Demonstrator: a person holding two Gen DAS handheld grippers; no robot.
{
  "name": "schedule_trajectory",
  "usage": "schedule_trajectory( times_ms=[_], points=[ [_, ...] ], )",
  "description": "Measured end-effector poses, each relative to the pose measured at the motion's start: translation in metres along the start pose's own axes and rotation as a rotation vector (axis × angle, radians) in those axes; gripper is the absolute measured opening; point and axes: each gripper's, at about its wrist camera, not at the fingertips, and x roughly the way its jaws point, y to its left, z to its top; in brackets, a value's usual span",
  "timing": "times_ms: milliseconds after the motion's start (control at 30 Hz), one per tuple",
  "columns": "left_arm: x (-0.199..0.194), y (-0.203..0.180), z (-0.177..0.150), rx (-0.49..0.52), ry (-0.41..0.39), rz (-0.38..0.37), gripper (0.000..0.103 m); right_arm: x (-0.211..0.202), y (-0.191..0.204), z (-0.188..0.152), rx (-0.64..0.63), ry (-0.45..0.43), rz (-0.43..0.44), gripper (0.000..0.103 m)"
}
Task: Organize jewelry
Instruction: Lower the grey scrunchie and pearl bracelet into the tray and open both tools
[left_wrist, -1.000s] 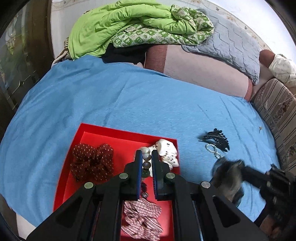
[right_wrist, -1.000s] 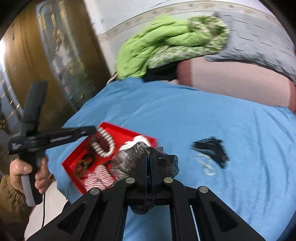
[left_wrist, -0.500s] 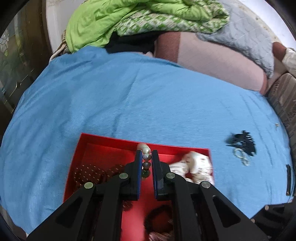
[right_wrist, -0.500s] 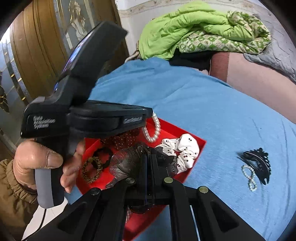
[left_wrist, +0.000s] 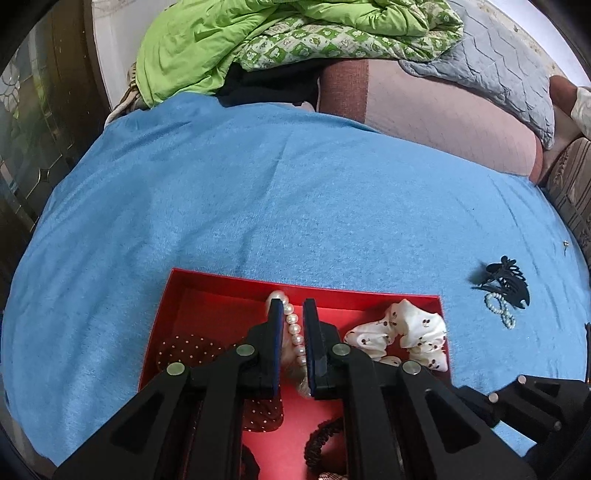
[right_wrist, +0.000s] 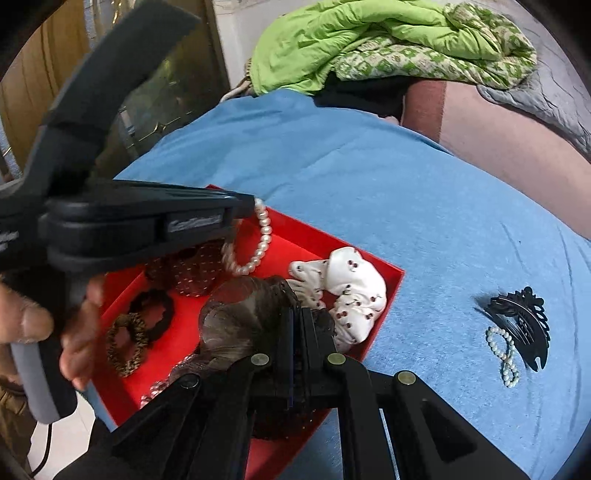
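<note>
A red tray (left_wrist: 221, 280) (right_wrist: 391, 280) lies on the blue cloth. My left gripper (left_wrist: 293, 308) is shut on a pearl bracelet (left_wrist: 293, 328) (right_wrist: 264, 236) and holds it hanging over the tray's far part. My right gripper (right_wrist: 297, 314) is shut on a grey-brown gauzy scrunchie (right_wrist: 240, 317) above the tray's near right part. In the tray lie a white cherry-print scrunchie (left_wrist: 406, 332) (right_wrist: 351, 291), a dark red dotted scrunchie (left_wrist: 188, 349) (right_wrist: 192, 271), a black hair tie (right_wrist: 155, 314) and a leopard hair tie (right_wrist: 125, 347).
A black hair claw (left_wrist: 506, 282) (right_wrist: 521, 325) and a small pearl bracelet (left_wrist: 500, 314) (right_wrist: 504, 354) lie on the blue cloth right of the tray. A green quilt (left_wrist: 277, 37), grey blanket (left_wrist: 480, 70) and pink cushion (left_wrist: 443, 118) are piled at the back.
My right gripper has carried the gauzy scrunchie left from the cloth to above the tray. My left gripper has lowered slightly with the pearl bracelet still in it.
</note>
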Motion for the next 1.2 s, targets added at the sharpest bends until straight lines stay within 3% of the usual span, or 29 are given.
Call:
schedule_trajectory(
  times_ms=[67,100,167,300,433,600,733,933,1200],
  points=[
    [-0.008,0.0,0.002,-0.01,-0.019,0.002,0.036,-0.002,-0.003,0.001,0.013,-0.009,0.003,0.006],
    [-0.012,0.001,0.003,-0.013,-0.033,0.005,0.039,-0.003,-0.005,0.001,0.02,-0.008,0.014,0.006],
    [-0.025,0.001,0.006,-0.018,-0.061,0.014,0.04,-0.006,-0.007,0.001,0.029,-0.01,0.026,0.009],
    [-0.045,0.003,0.006,-0.034,-0.088,0.026,0.043,-0.014,-0.008,0.001,0.04,-0.029,0.033,0.031],
    [-0.066,0.001,0.0,-0.046,-0.116,0.05,0.047,-0.026,-0.007,-0.001,0.046,-0.056,0.029,0.034],
    [-0.089,-0.013,-0.014,-0.024,-0.143,0.106,0.051,-0.044,-0.011,-0.006,0.055,-0.086,0.016,0.047],
    [-0.107,-0.027,-0.029,-0.003,-0.174,0.156,0.059,-0.062,-0.022,-0.016,0.077,-0.1,0.012,0.048],
    [-0.127,-0.051,-0.051,0.001,-0.177,0.213,0.06,-0.087,-0.045,-0.04,0.147,-0.1,-0.013,0.055],
    [-0.149,-0.086,-0.071,0.016,-0.195,0.216,0.063,-0.115,-0.076,-0.073,0.217,-0.098,-0.054,0.057]
  ],
)
